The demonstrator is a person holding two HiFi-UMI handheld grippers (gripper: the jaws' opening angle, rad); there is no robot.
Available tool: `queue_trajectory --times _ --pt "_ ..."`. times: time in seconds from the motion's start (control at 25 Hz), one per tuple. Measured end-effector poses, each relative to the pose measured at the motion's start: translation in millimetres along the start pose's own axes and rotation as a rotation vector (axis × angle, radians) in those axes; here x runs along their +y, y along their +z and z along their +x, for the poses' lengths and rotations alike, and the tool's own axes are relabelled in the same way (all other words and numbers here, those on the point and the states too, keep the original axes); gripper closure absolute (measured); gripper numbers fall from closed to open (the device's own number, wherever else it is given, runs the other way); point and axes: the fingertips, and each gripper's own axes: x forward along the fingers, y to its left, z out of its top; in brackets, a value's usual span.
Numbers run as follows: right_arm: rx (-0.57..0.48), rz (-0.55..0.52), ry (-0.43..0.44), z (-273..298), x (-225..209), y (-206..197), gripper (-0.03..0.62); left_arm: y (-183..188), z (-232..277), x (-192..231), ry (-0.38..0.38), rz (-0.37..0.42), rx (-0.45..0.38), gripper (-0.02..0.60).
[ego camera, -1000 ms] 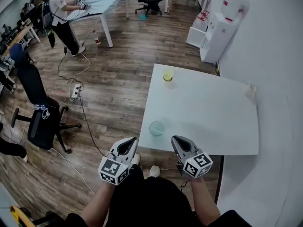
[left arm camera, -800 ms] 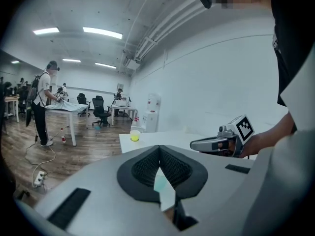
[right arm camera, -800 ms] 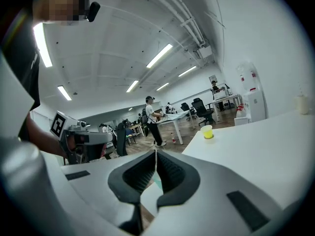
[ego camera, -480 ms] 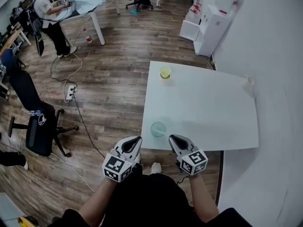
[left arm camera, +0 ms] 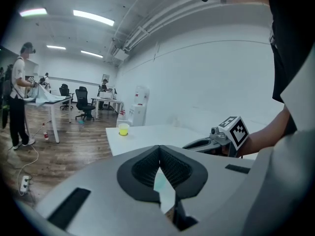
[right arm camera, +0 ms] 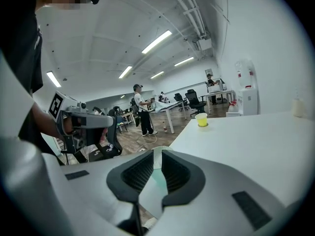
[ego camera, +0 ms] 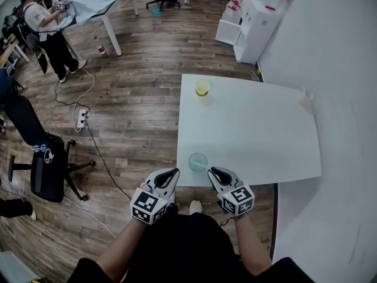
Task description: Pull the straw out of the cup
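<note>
Room: open office, wooden floor [ego camera: 135, 111], white wall [ego camera: 341, 69] to the right of both grippers, water dispenser [ego camera: 259, 16] against it far ahead. One person [ego camera: 44, 31] stands at a distant table, far ahead and left; black office chair [ego camera: 44, 164] and power strip [ego camera: 80, 119] with cable lie well left of the left gripper. Surface: white desk [ego camera: 259, 134], plain, reaching ahead and right of the grippers. Item: teal cup [ego camera: 198, 161], translucent, round, upright at the desk's near edge, just ahead of and between the two gripper tips, touching neither; its straw is too small to make out. Further item: yellow cup [ego camera: 202, 88], at the far edge, well ahead. Left gripper [ego camera: 172, 171]: jaws together at the tips, clamping nothing. Right gripper [ego camera: 212, 171]: jaws a narrow slit apart, nothing held, the teal cup showing through the slit.
</note>
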Motion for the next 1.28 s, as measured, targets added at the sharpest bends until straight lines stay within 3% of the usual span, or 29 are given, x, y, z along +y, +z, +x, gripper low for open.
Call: queue_trajectory --times 0.32,1.28 --pt "0.048 -0.011 -0.033 11.7 -3.0 -13.1 0.523 -5.8 6.4 10.4 -0.025 -0.002 0.019 0.568" --pt "0.101 -0.029 -0.075 25.6 -4.7 -19.8 0.523 -7.9 28.6 17.1 -0.074 -0.007 0.066 0.568"
